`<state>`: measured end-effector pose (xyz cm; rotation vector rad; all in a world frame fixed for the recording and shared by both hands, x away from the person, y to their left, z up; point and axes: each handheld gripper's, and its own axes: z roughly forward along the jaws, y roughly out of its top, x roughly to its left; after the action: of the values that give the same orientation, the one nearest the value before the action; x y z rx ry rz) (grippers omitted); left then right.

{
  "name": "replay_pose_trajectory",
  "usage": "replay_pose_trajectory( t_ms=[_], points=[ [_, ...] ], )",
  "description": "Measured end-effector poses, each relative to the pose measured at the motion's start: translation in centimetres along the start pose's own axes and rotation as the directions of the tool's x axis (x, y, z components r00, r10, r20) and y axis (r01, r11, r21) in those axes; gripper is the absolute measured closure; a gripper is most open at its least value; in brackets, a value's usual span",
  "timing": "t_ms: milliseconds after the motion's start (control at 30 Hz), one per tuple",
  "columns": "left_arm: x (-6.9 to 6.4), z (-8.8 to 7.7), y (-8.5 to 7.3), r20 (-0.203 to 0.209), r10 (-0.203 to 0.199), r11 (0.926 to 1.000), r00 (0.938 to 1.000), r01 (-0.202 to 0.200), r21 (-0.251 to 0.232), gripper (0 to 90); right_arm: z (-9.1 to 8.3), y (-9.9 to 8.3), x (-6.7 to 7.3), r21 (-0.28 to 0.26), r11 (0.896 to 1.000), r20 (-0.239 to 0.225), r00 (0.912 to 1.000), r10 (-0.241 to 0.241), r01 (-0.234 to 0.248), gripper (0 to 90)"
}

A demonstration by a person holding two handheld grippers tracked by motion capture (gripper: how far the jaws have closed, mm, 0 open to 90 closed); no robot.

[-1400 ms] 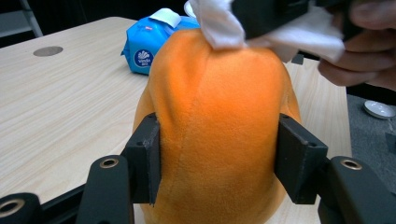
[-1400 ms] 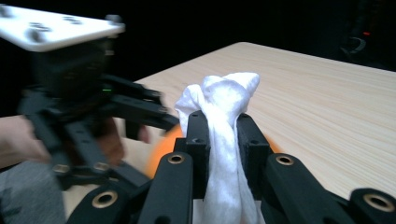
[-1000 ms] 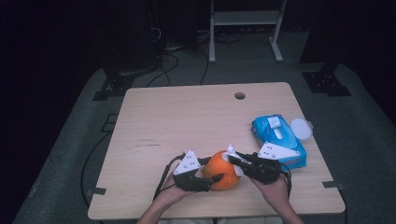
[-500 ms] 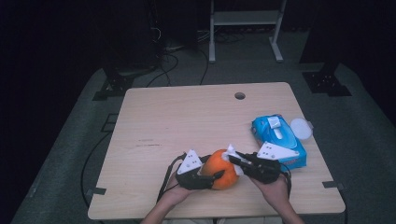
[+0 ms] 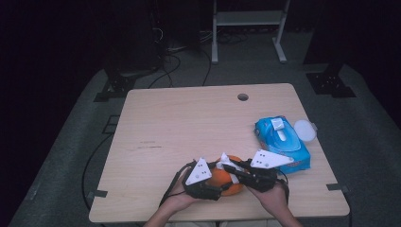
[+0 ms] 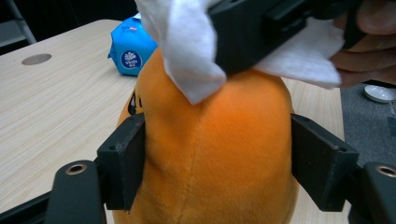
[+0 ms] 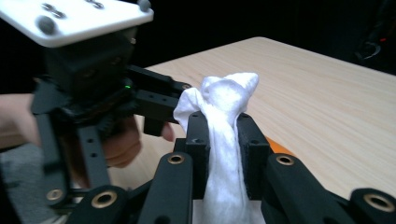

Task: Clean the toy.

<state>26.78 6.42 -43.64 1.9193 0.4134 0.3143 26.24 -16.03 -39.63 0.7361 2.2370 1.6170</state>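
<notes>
At the table's near edge, the left gripper clamps an orange plush toy between its two black jaws, whose pads press into the toy's sides; those jaws have just been opening a little around it. Its lower half is cut off and its face is mostly hidden. Touching its top, the right gripper pinches a white tissue in narrow jaws. Farther right lies a blue tissue pack, beside a small white lid.
</notes>
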Motion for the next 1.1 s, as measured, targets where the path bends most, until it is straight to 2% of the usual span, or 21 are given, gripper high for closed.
replay_pose_trajectory(
  t_ms=[133,200,267,300,367,433,533,600,633,767,867,933,1000,1033,1100],
  points=[
    [0.2,0.0,-0.1,0.022,0.01,0.9999,0.9997,-0.01,-0.009,25.9,-0.5,-0.4,-1.9,-0.001,0.999,0.077,0.9964,0.034,-0.034,77.1],
    [0.5,0.0,0.0,0.035,-0.006,0.9997,0.9994,0.007,-0.023,20.0,-0.8,-0.8,-2.7,0.008,0.999,0.092,0.9943,0.053,-0.054,77.1],
    [0.9,0.2,0.0,0.022,-0.025,0.9997,0.9995,0.025,-0.004,12.2,-1.0,-1.0,-3.0,0.009,0.997,0.092,0.9931,0.072,-0.073,77.2],
    [1.1,0.3,-0.2,0.029,-0.035,0.9994,0.999,0.034,0.003,9.6,-1.0,-1.0,-3.0,0.003,0.997,0.085,0.9933,0.078,-0.079,77.2],
    [1.2,0.6,-0.5,0.048,-0.042,0.9991,0.998,0.041,0.01,10.3,-0.9,-0.7,-2.4,0.004,0.997,0.071,0.9947,0.074,-0.074,77.3],
    [0.8,0.7,-0.5,0.044,-0.022,0.9998,0.9988,0.022,0.004,18.2,-0.7,-0.4,-1.4,-0.006,0.998,0.038,0.9973,0.063,-0.063,77.2],
    [-0.4,0.6,0.1,-0.001,0.053,0.9985,0.9986,-0.053,0.016,29.2,0.2,0.1,0.2,-0.002,1.0,-0.04,0.9989,0.027,-0.027,77.2],
    [-0.9,0.5,0.4,-0.031,0.103,0.9944,0.9942,-0.102,0.027,33.5,0.7,0.3,0.9,0.014,1.0,-0.037,0.9993,-0.008,0.009,77.2],
    [-0.9,0.3,0.5,-0.039,0.111,0.9937,0.9931,-0.11,0.023,35.7,0.7,0.4,0.9,0.019,1.0,-0.02,0.9996,-0.019,0.019,77.3],
    [-0.3,0.0,0.8,-0.081,0.119,0.9929,0.9896,-0.118,0.018,39.6,-0.6,0.0,-1.5,-0.016,0.999,0.051,0.9974,0.051,-0.05,77.3],
    [0.5,-0.5,0.9,-0.126,0.103,0.9947,0.9867,-0.101,0.02,39.6,-1.3,-0.7,-3.5,-0.022,0.993,0.108,0.9872,0.117,-0.115,77.3],
    [1.1,-0.8,0.9,-0.179,0.092,0.9957,0.9795,-0.089,0.026,39.2,-1.3,-1.3,-4.2,-0.019,0.987,0.11,0.981,0.16,-0.159,77.3],
    [1.4,-0.8,0.7,-0.213,0.072,0.9972,0.9744,-0.065,0.036,37.9,-1.0,-1.5,-4.2,-0.019,0.986,0.098,0.9809,0.168,-0.167,77.2],
    [1.4,-0.7,0.5,-0.21,0.064,0.9976,0.9755,-0.057,0.041,37.2,-0.9,-1.3,-3.9,-0.025,0.986,0.082,0.9826,0.166,-0.165,77.3],
    [0.8,-0.3,0.4,-0.202,0.075,0.9968,0.9765,-0.067,0.043,35.2,-0.6,-0.9,-3.1,-0.033,0.989,0.054,0.9877,0.147,-0.145,77.2]
  ],
)
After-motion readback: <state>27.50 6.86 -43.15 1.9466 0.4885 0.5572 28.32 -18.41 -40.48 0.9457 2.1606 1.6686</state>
